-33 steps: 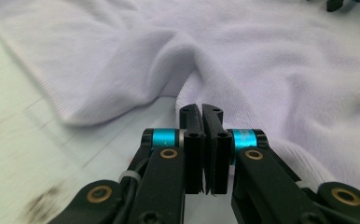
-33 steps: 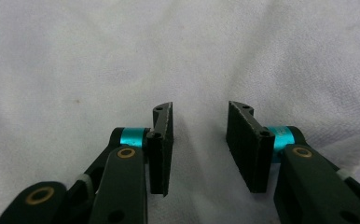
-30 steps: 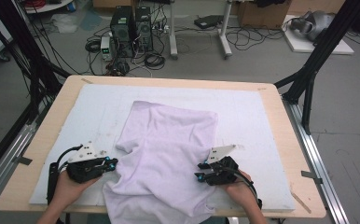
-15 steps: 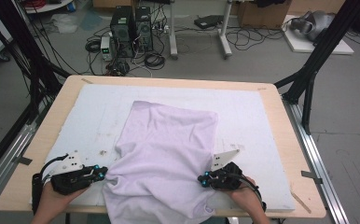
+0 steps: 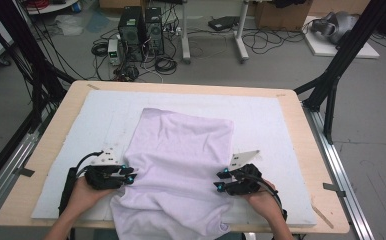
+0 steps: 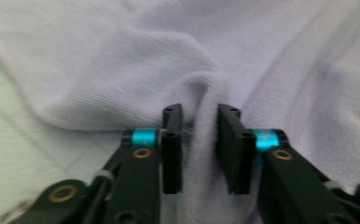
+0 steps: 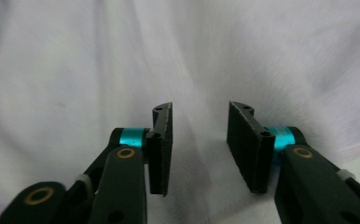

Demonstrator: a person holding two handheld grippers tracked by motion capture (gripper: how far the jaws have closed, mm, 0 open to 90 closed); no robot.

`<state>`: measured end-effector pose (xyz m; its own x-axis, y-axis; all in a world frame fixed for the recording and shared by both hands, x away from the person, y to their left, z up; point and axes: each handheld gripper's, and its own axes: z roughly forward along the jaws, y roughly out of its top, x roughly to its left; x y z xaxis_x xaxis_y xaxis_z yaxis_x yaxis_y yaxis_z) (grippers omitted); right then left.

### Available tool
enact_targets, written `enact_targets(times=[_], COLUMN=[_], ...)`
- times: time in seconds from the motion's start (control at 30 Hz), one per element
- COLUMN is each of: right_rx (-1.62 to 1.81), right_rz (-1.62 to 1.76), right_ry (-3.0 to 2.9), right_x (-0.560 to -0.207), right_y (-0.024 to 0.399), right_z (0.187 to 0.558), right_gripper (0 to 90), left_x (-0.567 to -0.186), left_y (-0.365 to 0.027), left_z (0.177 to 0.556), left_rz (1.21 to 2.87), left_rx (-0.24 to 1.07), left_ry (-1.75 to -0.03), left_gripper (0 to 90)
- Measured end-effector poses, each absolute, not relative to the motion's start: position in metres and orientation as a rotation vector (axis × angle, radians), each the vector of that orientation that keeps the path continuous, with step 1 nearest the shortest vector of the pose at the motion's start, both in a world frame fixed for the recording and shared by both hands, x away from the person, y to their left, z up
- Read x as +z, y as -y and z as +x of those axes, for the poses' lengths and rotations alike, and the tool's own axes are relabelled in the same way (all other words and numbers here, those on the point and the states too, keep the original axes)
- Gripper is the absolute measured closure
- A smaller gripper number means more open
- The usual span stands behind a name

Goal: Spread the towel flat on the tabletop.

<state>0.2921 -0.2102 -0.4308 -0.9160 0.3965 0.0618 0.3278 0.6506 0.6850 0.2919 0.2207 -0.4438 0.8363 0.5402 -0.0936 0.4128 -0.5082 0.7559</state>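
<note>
A lavender garment lies spread and wrinkled on the white mat, its hem hanging over the near edge. My left gripper is at the garment's left edge. In the left gripper view its jaws have just been opening, and a raised fold of the cloth stands in the gap between them. My right gripper rests at the garment's right edge. Its jaws have also just been opening and stand apart over flat cloth, gripping nothing.
The mat covers a wooden table with bare wood around its rim. Black frame posts rise at the table's right and left. Computer towers and cables sit on the floor beyond the far edge.
My left gripper swung out to the left and nearer the table edge, then came back to the garment's left edge. The sleeve bulge there has flattened. The right gripper has hardly moved.
</note>
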Motion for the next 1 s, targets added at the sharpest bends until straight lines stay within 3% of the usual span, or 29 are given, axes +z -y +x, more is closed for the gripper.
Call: enact_targets(times=[0.03,0.1,0.27,0.47,0.57,0.7,0.87,1.0], right_rx=[1.082,1.126,1.148,1.278,1.354,1.316,1.172,1.106], right_rz=[0.598,0.574,0.53,0.426,0.423,0.511,0.631,0.66], right_ry=[-2.787,-2.801,-2.839,-2.868,-2.819,-2.735,-2.738,-2.761], right_x=[-0.435,-0.439,-0.437,-0.422,-0.41,-0.404,-0.42,-0.431], right_y=[0.207,0.207,0.209,0.21,0.214,0.217,0.214,0.21], right_z=[0.291,0.289,0.28,0.261,0.262,0.278,0.299,0.305], right_gripper=[68.1,85.8,87.7,85.2,72.9,67.4,64.4,65.6], left_x=[-0.444,-0.44,-0.433,-0.418,-0.412,-0.413,-0.429,-0.44], left_y=[-0.22,-0.221,-0.236,-0.249,-0.252,-0.252,-0.245,-0.24], left_z=[0.29,0.286,0.273,0.253,0.257,0.273,0.294,0.299], left_rz=[2.173,2.172,2.158,2.118,2.115,2.077,2.136,2.17], left_rx=[0.205,0.235,0.264,0.262,0.261,0.268,0.274,0.228], left_ry=[-0.682,-0.684,-0.702,-0.665,-0.682,-0.725,-0.788,-0.775], left_gripper=[79.0,85.0,86.4,85.9,72.9,68.7,70.7,83.4])
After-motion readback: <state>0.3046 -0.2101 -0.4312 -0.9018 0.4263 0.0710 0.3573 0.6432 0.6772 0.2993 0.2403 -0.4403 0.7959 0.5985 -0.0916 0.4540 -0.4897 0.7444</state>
